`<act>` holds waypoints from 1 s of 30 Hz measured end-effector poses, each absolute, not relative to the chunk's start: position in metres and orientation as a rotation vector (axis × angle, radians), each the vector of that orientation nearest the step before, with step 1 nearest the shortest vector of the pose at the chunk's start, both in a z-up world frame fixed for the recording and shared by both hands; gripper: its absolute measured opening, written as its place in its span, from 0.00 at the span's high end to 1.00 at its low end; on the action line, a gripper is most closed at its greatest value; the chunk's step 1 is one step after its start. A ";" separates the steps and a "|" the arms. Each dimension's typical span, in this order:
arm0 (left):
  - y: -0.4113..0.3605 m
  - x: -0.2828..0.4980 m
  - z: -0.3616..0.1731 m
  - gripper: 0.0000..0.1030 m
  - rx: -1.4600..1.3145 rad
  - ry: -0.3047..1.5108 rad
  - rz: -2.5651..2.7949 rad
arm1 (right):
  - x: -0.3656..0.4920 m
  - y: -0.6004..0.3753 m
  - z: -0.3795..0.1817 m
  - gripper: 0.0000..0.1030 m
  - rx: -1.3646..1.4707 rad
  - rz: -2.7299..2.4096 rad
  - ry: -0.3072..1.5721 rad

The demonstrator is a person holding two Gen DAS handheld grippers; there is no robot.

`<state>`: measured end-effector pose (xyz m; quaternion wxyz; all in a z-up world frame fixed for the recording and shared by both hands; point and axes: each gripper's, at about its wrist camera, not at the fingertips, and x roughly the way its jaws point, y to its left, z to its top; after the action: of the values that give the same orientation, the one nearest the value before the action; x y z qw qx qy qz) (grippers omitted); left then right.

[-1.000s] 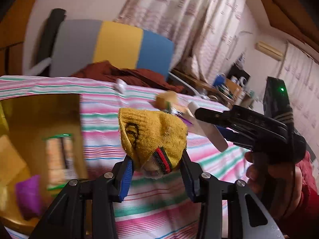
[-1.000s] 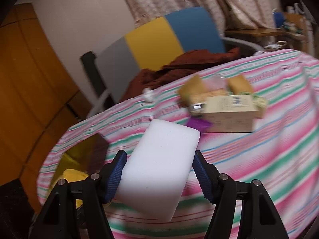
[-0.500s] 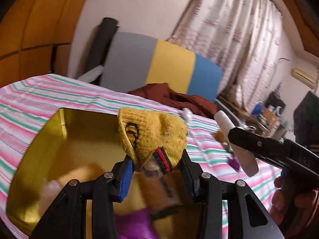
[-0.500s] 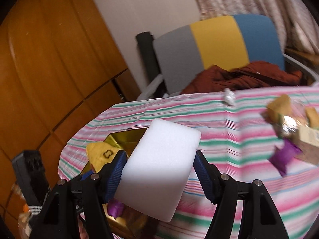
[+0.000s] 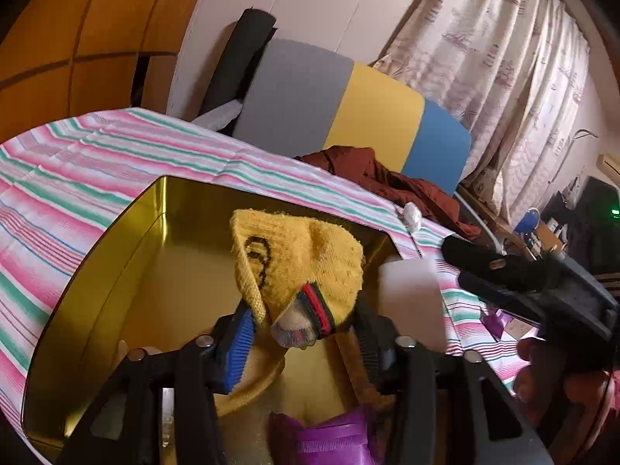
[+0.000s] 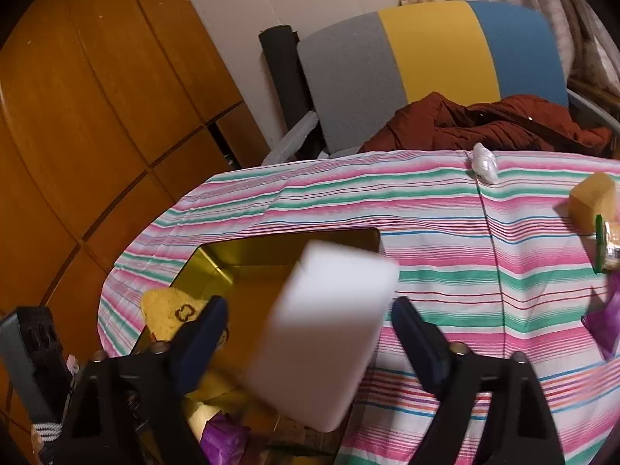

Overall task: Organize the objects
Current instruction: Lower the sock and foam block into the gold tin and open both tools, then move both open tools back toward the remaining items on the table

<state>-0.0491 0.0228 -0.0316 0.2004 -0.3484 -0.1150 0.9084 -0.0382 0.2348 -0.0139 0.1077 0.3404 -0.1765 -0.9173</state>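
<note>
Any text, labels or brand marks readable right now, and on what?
No legible words or numbers in either view.
Yellow knit sock: a dark embroidered loop motif, not readable as a letter.
Snack packets at the table's right edge: print too blurred to read.
Purple packet in the gold tin: no readable print.
White sponge block: blank.

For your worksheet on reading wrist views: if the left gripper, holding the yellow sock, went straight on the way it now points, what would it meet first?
Probably the gold tin: the left gripper and its yellow sock point over the open tin, toward its floor or far wall. Depth is unclear.
</note>
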 end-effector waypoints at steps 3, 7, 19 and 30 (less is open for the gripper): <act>0.025 -0.046 -0.031 0.47 -0.983 -0.315 2.537 | -0.029 0.239 -0.009 0.00 0.940 -2.678 -0.574; 0.028 -0.042 -0.026 0.45 -0.981 -0.334 2.541 | -0.017 0.240 -0.004 0.00 0.932 -2.676 -0.583; 0.056 -0.023 -0.016 0.45 -0.993 -0.310 2.477 | 0.018 0.285 -0.001 0.00 0.938 -2.682 -0.752; 0.111 0.015 -0.006 0.45 -0.961 -0.156 2.333 | 0.051 0.342 -0.003 0.00 0.957 -2.776 -0.824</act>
<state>0.0154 0.1107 -0.0061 0.3021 -0.3625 -0.0590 0.8797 0.0509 0.3419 -0.0029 0.0456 0.3136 -0.2700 -0.9092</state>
